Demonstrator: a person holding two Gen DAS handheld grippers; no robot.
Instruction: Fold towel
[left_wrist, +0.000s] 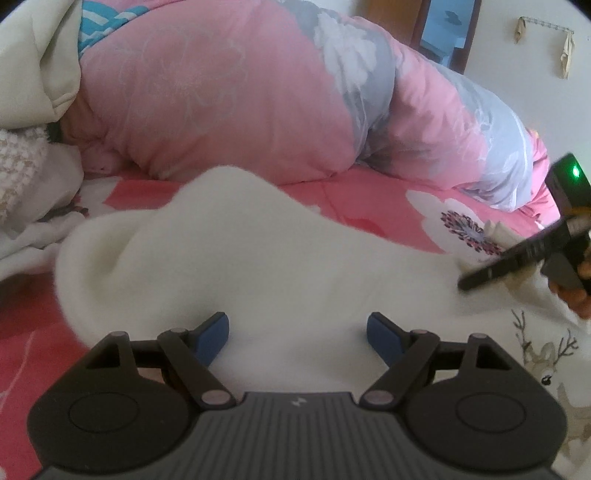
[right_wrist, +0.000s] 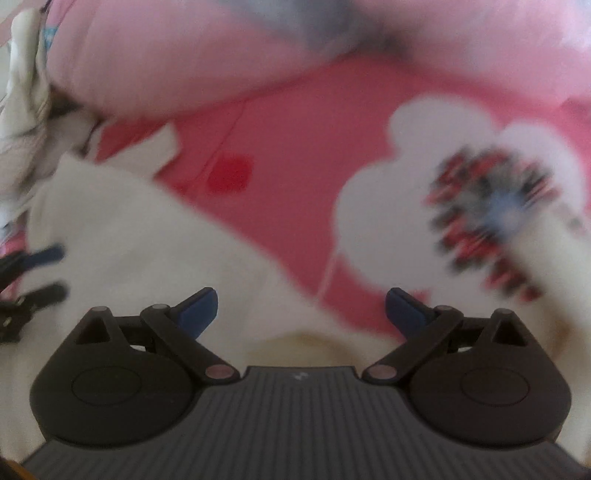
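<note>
Towel (left_wrist: 229, 266): white, fluffy, lying on the bed's pink flowered sheet (left_wrist: 354, 199) in front of a rolled pink-and-grey quilt (left_wrist: 229, 99). One part is heaped in a soft hump with a hollow in it; the rest spreads flat toward the near edge of the bed, where a printed deer (left_wrist: 546, 362) shows. Not yet a neat fold, by the look of it; the hump suggests cloth dropped mid-fold.

Left tool (left_wrist: 297, 332): jaws wide apart, blue pads (left_wrist: 212, 336) over the towel, nothing between them; contact with the cloth cannot be told.

Right tool (right_wrist: 301, 310): jaws likewise wide apart, empty, poised over the towel's edge and the sheet; its view is blurred. Both seem placed to take fresh holds on the cloth.
</note>
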